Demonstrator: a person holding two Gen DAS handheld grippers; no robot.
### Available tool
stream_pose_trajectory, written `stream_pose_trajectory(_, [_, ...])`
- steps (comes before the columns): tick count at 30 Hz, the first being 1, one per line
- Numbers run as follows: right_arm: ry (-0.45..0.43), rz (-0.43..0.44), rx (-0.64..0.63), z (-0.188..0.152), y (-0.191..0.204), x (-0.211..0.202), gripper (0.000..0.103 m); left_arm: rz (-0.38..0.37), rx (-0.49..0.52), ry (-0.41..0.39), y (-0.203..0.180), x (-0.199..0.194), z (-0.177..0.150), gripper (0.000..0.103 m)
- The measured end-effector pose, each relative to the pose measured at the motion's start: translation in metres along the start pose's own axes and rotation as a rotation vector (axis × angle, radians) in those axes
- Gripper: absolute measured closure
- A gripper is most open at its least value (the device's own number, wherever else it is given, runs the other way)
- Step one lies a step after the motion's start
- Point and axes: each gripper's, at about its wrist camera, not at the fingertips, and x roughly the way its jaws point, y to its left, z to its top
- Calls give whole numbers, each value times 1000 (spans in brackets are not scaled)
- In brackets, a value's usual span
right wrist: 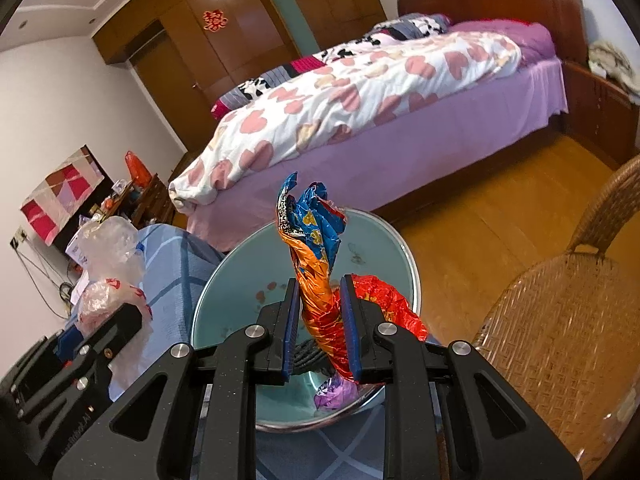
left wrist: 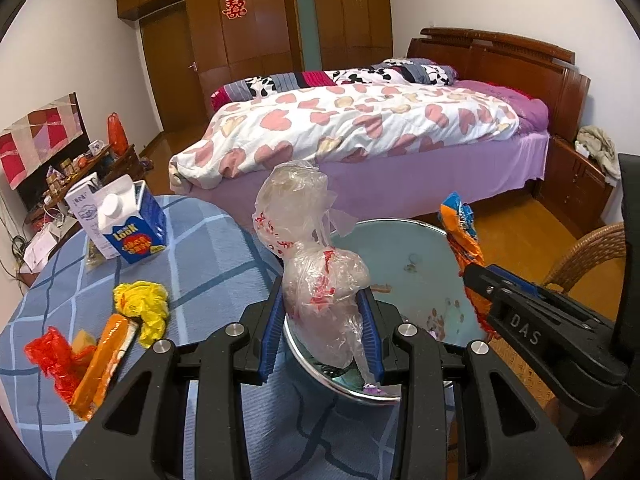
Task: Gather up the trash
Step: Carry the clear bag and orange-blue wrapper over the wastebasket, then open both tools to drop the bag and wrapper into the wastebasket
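Observation:
My left gripper (left wrist: 324, 320) is shut on a crumpled clear plastic bag (left wrist: 316, 264) with red print, held over the near rim of a pale green basin (left wrist: 404, 248). My right gripper (right wrist: 320, 328) is shut on a crumpled orange and blue foil wrapper (right wrist: 316, 264) above the same basin (right wrist: 240, 276). A red foil wrapper (right wrist: 388, 300) and a purple wrapper (right wrist: 336, 394) lie inside the basin. In the left wrist view the right gripper (left wrist: 480, 284) shows at the right with the foil wrapper (left wrist: 460, 232). In the right wrist view the clear bag (right wrist: 108, 264) shows at the left.
On the blue checked tablecloth (left wrist: 208, 256) lie a yellow plastic bag (left wrist: 144, 304), an orange packet (left wrist: 104, 356), a red wrapper (left wrist: 52, 352) and a blue and white milk carton (left wrist: 128, 220). A wicker chair (right wrist: 568, 312) stands right of the basin. A bed (left wrist: 360, 132) fills the room behind.

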Motion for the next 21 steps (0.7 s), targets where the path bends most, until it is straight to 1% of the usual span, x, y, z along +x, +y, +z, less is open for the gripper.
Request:
stream_pose_trajectory(5, [36,0,32,0,-9,13,82,-7,3,33,-6,15,-3,68])
stream_pose_trajectory(11, [60,15,57,-1,-15,20,81,-10,-3,65,-9,29,-6,67])
stream_pose_trajectory(16, [61,34,78,-1,-18,21,74,-7,-9,73,-9,30,-8,63])
stream_pose_trajectory(19, [45,38,87,0,-19,16,73,-3,-21,68,-6,28,-7,58])
stream_pose_trajectory(21, [34,29,88,2,-19,13,73,7,-27,61,-4,25,-7,50])
